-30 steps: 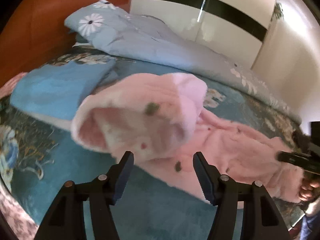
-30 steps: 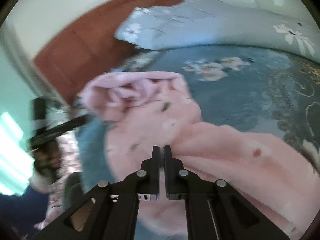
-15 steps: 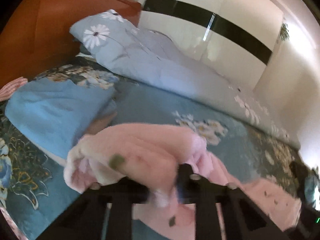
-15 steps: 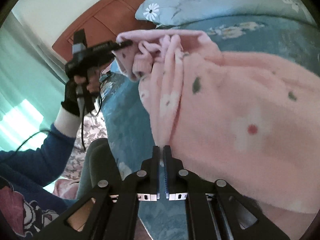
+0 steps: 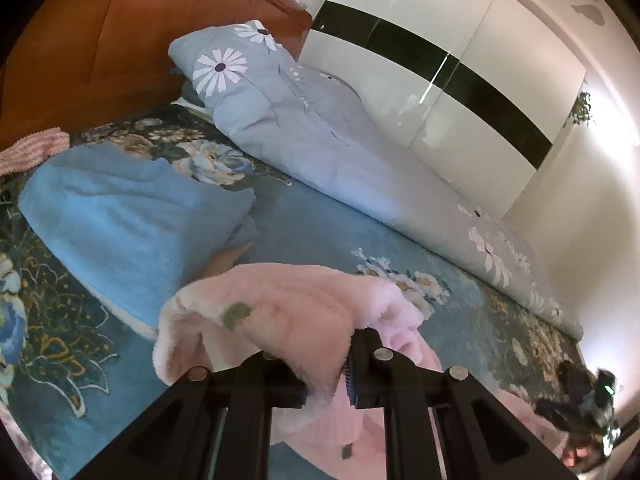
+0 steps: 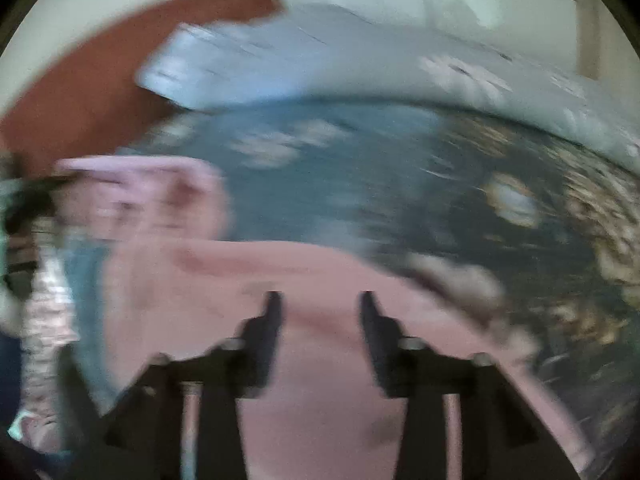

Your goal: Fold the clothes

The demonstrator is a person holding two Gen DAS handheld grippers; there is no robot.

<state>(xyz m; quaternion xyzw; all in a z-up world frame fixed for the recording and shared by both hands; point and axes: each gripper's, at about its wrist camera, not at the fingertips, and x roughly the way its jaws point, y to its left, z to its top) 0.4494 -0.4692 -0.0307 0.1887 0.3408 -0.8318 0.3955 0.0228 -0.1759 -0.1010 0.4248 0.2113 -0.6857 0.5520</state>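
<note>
1. Pink fleece garment (image 5: 280, 312): lower centre of the left wrist view, bunched and lifted at one end; the rest trails toward the lower right and lies on the bed (image 5: 320, 236); in the right wrist view the same garment (image 6: 320, 380) fills the lower half of the frame, heavily blurred.
2. Left gripper (image 5: 326, 376): jaws drawn narrow and clamped on a thick fold of the pink fleece; pile bulges over and around them.
3. Right gripper (image 6: 320, 320): jaws spread wide with pink cloth visible in the gap; blur prevents telling whether they touch it; nothing appears held.
4. Handling, as a judgement: soft, limp, plush fabric; light but bulky; no stiffness, so any unsupported part sags and drags on the bed; the pile compresses, so a shallow pinch may slip; not fragile.
5. Where to take hold, as a judgement: at an edge, hem or corner, taking 1 or 2 layers deep into the jaws; a second hold well apart from the first would keep the span taut for a clean crease.
6. Surroundings: folded blue towel (image 5: 132, 220) at left of the left wrist view, near the garment; grey floral duvet (image 5: 320, 140) across the upper centre; wooden headboard (image 5: 100, 40) at upper left; white wardrobe (image 5: 460, 60) at upper right.
</note>
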